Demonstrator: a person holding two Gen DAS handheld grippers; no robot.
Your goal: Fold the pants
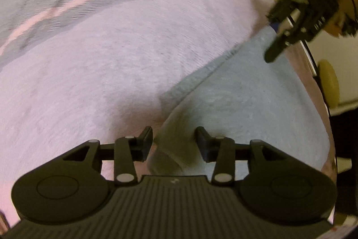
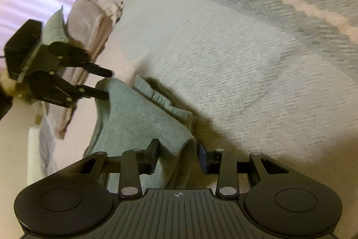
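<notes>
Pants [image 2: 138,118] are soft, light and limp, so they will sag if held by one layer; the judgement is to take them at the folded edge, both layers together. They look grey-green, with a gathered waistband, lying on the blanket [image 2: 246,59]. Left gripper [image 1: 174,145] stands partly open with cloth between the jaws, not pressed. Right gripper [image 2: 179,156] is the same, over a fold.

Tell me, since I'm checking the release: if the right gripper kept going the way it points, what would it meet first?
Most likely the green pants: a fold of them lies between the right gripper's parted jaws, directly ahead. Beyond is the bedspread; depth is hard to judge.
</notes>
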